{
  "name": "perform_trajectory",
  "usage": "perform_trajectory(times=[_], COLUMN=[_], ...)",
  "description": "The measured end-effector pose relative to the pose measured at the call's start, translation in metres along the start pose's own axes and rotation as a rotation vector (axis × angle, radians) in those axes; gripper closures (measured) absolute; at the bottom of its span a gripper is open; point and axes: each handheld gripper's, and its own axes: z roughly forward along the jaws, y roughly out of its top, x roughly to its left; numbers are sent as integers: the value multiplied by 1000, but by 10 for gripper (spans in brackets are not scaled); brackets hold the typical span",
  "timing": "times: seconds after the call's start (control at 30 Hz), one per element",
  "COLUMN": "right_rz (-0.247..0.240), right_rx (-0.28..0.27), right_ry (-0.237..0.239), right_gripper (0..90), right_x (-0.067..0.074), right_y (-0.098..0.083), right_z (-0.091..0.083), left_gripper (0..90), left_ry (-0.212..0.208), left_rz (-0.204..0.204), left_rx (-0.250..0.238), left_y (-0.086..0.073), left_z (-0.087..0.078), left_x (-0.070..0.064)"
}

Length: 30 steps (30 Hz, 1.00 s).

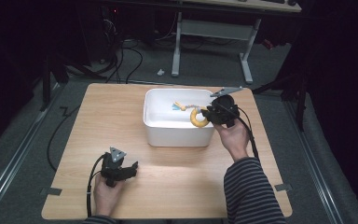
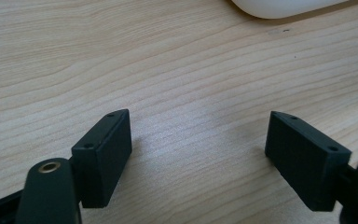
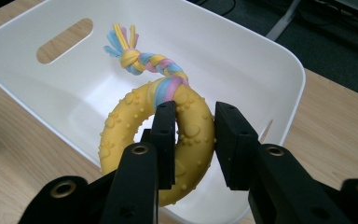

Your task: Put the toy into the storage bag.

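Figure: I read every place from the white tub (image 1: pixel 178 133), which stands on the wooden surface (image 1: pixel 168 182) toward its far side.

Risks, as I judge them. The tub is light-looking and open-topped; my right gripper (image 3: pixel 193 140) hangs over its right rim, so a careless sideways move could knock or drag the tub across the surface. The yellow ring toy (image 3: pixel 144 135) is pinched only across one side of its loop, and its studded rubber looks springy; it could twist or squirt out of the hold. If that happens here, part of the ring sits over the rim rather than well inside, so it might land on the surface beside the tub instead of in it. The braided rope (image 3: pixel 156 65) tied to the ring trails down into the tub and could snag on the rim if I pull outward.

Fingers. The right fingers (image 3: pixel 165 135) are nearly together, clamped on the ring's band, one inside the loop and one outside. The ring is held above the tub's right rim, with its rope end toward the tub's middle.

My left gripper (image 2: pixel 198 140) rests low over bare surface, on the near side of the tub and well apart from it. Its fingers (image 2: pixel 105 156) stand wide apart, holding and touching nothing.
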Motion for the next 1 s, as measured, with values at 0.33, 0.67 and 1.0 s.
perform_trajectory(times=[0.33,0.67,1.0], right_rz=[21,9,5], right_rx=[36,57,30], right_ry=[-4,8,20], right_gripper=[706,703,530], right_x=[-1,2,2], right_y=[-1,-3,-3], right_z=[16,24,14], left_gripper=[231,231,229], left_ry=[0,0,-1], left_rz=[0,0,1], left_rx=[0,0,0], left_y=[0,0,0], left_z=[0,0,0], left_x=[0,0,0])
